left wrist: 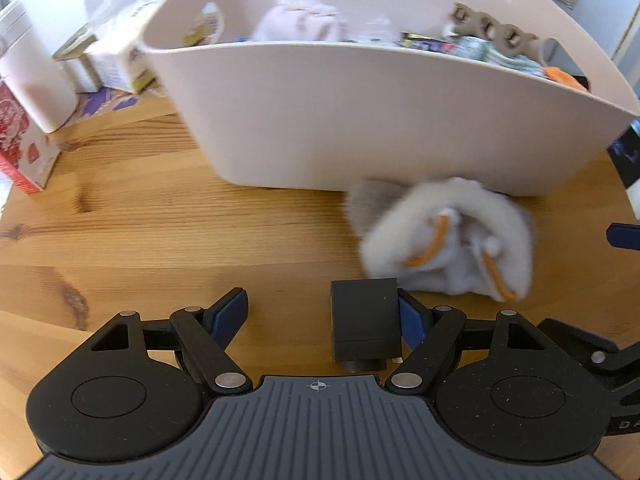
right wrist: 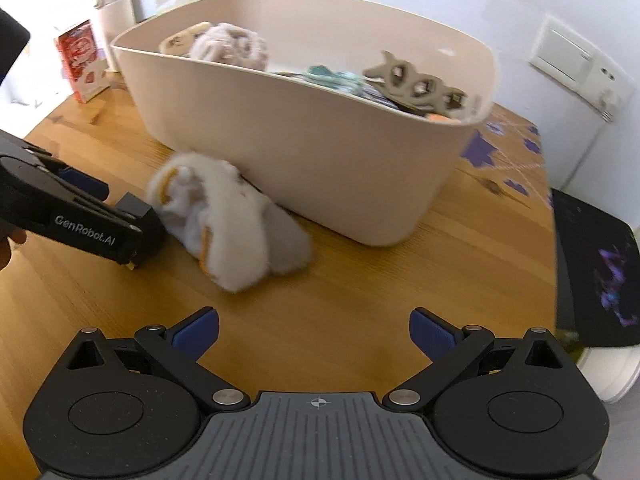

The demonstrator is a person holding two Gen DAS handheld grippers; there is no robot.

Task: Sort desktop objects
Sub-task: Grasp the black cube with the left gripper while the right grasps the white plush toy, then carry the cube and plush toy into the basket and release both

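The fluffy white plush toy (left wrist: 448,240) lies on the wooden table (left wrist: 160,240) against the beige bin (left wrist: 360,120), ahead-right of the left gripper (left wrist: 320,316), ahead-left of the right gripper (right wrist: 314,332). Both are spread, empty. Only the right view shows the black mat (right wrist: 596,272) at the table's edge. Bare wood lies between.
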